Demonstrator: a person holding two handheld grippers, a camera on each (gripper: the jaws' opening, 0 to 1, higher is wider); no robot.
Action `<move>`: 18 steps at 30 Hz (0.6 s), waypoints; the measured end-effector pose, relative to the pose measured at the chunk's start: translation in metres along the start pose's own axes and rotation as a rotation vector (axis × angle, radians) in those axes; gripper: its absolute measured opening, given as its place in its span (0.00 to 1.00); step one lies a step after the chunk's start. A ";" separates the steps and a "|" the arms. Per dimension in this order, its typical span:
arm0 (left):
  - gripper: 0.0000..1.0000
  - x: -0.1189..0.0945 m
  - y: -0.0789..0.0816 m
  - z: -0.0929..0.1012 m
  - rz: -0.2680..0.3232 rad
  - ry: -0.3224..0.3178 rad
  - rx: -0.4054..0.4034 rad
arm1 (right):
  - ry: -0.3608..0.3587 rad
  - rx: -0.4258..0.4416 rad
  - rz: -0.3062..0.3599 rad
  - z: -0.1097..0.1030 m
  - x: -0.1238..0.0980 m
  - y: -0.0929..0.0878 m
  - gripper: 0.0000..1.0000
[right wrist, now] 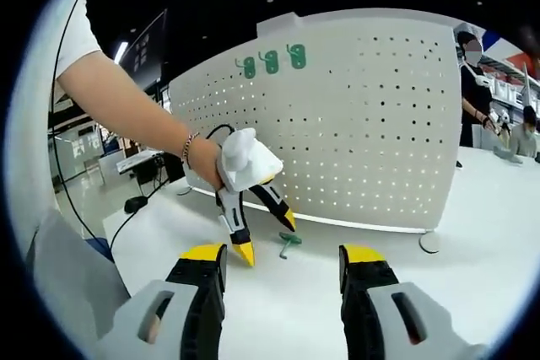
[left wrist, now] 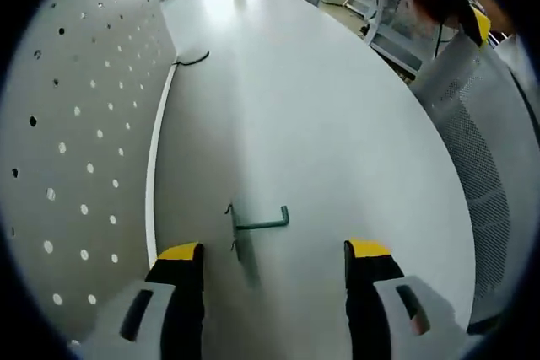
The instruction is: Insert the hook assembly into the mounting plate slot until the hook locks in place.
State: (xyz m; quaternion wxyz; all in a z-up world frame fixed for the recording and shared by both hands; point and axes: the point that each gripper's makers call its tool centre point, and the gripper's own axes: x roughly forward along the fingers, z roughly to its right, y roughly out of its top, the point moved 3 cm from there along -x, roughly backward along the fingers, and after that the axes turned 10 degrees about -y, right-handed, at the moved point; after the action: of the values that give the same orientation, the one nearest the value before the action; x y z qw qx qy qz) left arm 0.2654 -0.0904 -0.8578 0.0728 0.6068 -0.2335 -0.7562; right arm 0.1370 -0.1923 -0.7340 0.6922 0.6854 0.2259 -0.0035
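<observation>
A green hook assembly (left wrist: 257,225) lies on the white table between and just beyond the tips of my open left gripper (left wrist: 274,252). In the right gripper view the same hook (right wrist: 289,242) rests on the table in front of the white pegboard mounting plate (right wrist: 354,132). The left gripper (right wrist: 266,233) hangs over the hook with its jaws spread, held by a person's hand. My right gripper (right wrist: 281,257) is open and holds nothing, well back from the hook. Three green hooks (right wrist: 270,61) hang near the plate's top edge.
The pegboard (left wrist: 76,141) stands along the left of the white table (left wrist: 321,115). A black cable (left wrist: 192,60) lies at its foot. A grey mesh chair (left wrist: 485,149) sits at the table's right edge. A round white disc (right wrist: 430,242) lies by the plate's base. People stand at the far right.
</observation>
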 end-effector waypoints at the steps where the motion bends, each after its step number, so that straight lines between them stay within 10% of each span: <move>1: 0.70 0.000 0.000 0.000 0.000 -0.001 0.001 | -0.001 0.004 0.001 0.000 0.000 0.000 0.52; 18: 0.40 -0.005 0.002 -0.016 0.058 0.046 -0.046 | -0.004 0.007 -0.009 0.001 0.000 -0.002 0.49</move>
State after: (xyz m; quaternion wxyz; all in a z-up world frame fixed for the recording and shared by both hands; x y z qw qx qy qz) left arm 0.2812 -0.0942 -0.8551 0.1140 0.6152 -0.2322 -0.7447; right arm 0.1371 -0.1936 -0.7358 0.6903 0.6867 0.2276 -0.0086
